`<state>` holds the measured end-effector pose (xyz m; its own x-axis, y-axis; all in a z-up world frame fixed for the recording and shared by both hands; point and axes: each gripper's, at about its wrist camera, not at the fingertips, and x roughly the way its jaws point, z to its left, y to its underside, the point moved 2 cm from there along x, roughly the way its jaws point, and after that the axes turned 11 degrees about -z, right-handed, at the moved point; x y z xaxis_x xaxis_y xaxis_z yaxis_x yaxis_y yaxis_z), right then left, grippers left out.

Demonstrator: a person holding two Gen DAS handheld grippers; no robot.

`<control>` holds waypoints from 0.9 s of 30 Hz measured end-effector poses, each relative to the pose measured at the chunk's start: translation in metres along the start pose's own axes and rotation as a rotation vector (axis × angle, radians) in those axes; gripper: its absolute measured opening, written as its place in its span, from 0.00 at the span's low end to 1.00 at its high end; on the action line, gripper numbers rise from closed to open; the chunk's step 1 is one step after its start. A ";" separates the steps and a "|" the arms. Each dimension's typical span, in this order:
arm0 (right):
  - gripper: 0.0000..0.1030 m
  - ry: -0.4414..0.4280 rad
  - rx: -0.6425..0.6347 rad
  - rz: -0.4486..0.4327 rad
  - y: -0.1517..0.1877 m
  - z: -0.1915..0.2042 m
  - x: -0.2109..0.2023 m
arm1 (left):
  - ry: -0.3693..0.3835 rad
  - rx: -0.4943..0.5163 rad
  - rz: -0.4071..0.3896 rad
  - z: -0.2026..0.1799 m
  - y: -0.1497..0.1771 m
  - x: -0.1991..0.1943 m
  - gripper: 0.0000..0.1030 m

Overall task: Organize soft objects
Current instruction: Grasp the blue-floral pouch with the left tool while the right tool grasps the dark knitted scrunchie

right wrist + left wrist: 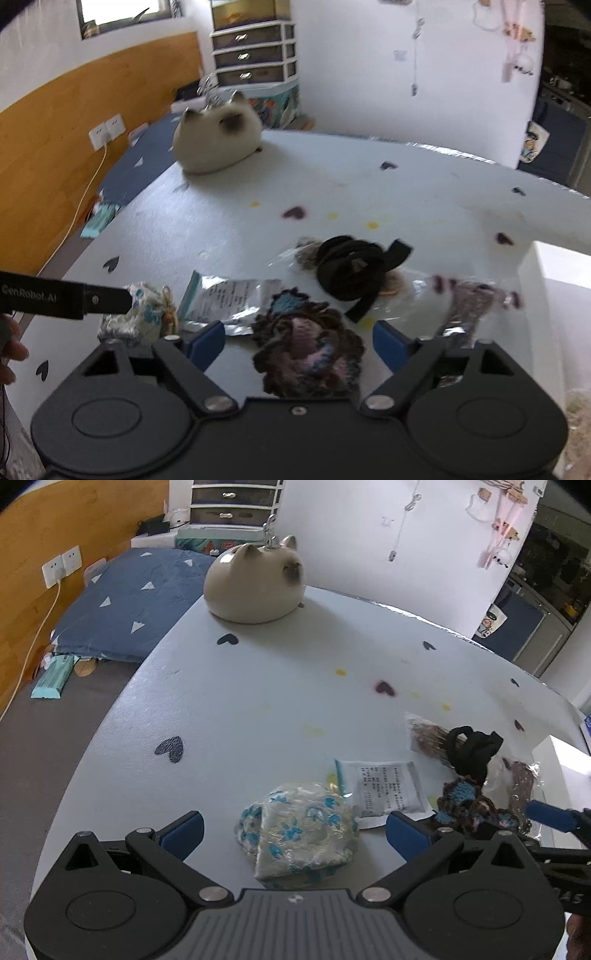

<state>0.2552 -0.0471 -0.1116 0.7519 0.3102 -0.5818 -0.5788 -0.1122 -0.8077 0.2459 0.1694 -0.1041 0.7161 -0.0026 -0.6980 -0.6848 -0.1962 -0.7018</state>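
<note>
Left gripper (293,834) spread wide around one blue-flowered fabric pouch (299,834), pads not touching it. Right gripper (299,345) likewise spread around one dark crocheted flower (308,354). Beyond: one printed sachet (386,788), one coiled black strap (352,264). Farthest on the table (258,686): one cream plush cat (255,583).

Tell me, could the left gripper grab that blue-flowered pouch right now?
Probably yes. The left gripper is open, with the pouch lying between its fingers on the table; nothing lies on the pouch or blocks it.
</note>
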 end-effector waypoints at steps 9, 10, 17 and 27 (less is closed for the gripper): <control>0.45 -0.008 -0.050 0.075 0.006 0.006 0.021 | -0.006 -0.032 0.058 0.004 0.002 0.013 1.00; 0.41 -0.012 -0.049 0.074 0.005 0.005 0.021 | -0.006 -0.033 0.061 0.004 0.003 0.015 1.00; 0.17 -0.031 -0.053 0.068 0.001 0.000 0.016 | -0.014 -0.029 0.077 -0.001 0.002 0.025 1.00; 0.36 -0.047 -0.050 0.087 0.004 -0.003 0.012 | -0.046 -0.008 0.128 -0.005 0.008 0.044 0.79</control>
<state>0.2624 -0.0473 -0.1222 0.6831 0.3408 -0.6459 -0.6240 -0.1870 -0.7587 0.2724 0.1632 -0.1396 0.6160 0.0173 -0.7875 -0.7687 -0.2053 -0.6058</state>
